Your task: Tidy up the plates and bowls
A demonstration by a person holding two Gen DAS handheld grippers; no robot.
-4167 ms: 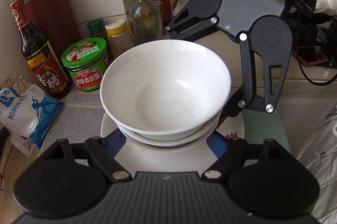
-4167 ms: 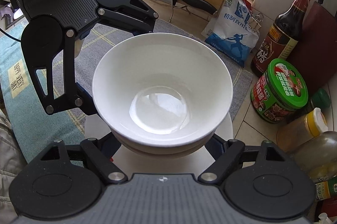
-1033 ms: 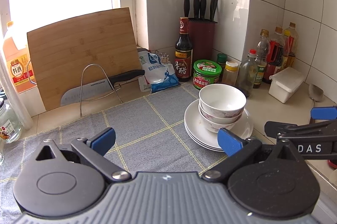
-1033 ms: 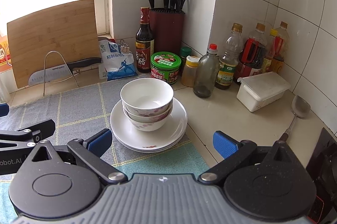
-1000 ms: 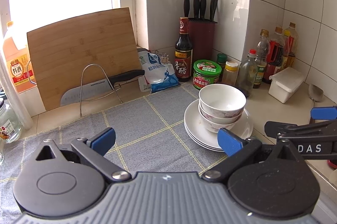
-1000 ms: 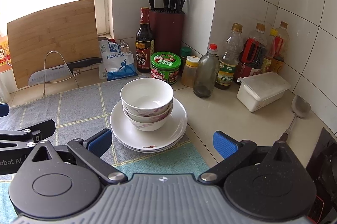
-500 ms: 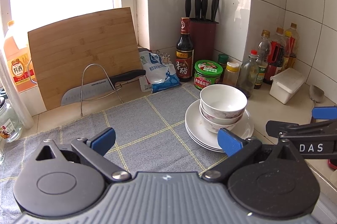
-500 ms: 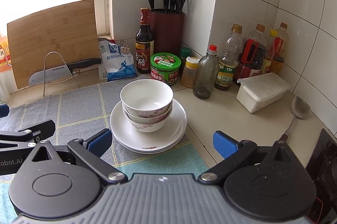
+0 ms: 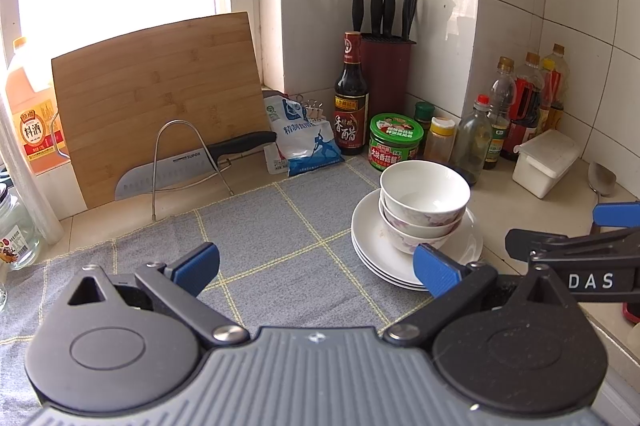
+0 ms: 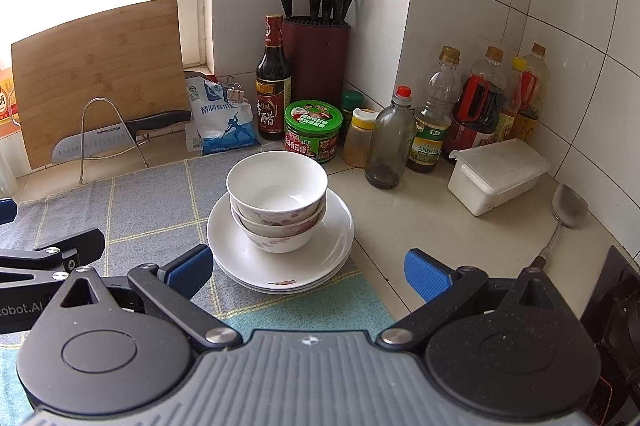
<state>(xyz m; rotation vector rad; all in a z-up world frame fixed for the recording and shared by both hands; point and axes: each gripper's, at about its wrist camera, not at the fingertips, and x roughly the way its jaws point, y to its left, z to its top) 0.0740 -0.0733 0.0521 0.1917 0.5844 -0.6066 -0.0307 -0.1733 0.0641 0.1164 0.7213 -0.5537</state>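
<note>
Two white bowls with a pink flower pattern (image 9: 424,200) (image 10: 277,200) are nested on a stack of white plates (image 9: 370,246) (image 10: 320,254) at the right edge of the grey checked mat (image 9: 280,234). My left gripper (image 9: 316,268) hangs open, back from the stack and above the mat, with nothing between its blue pads. My right gripper (image 10: 306,272) is open too, held back from the plates on the near side. Each gripper's arm shows at the edge of the other's view.
Behind the stack stand a green-lidded jar (image 10: 313,130), a dark vinegar bottle (image 10: 273,86), a knife block (image 10: 316,54) and several oil bottles. A white lidded box (image 10: 498,174) and a metal spatula (image 10: 566,214) lie right. A cutting board (image 9: 160,98), a knife on a rack and a salt bag stand left.
About four seconds ago both grippers were close around the top bowl on the stack; they have since let go and pulled back. Over the last second hardly anything moved.
</note>
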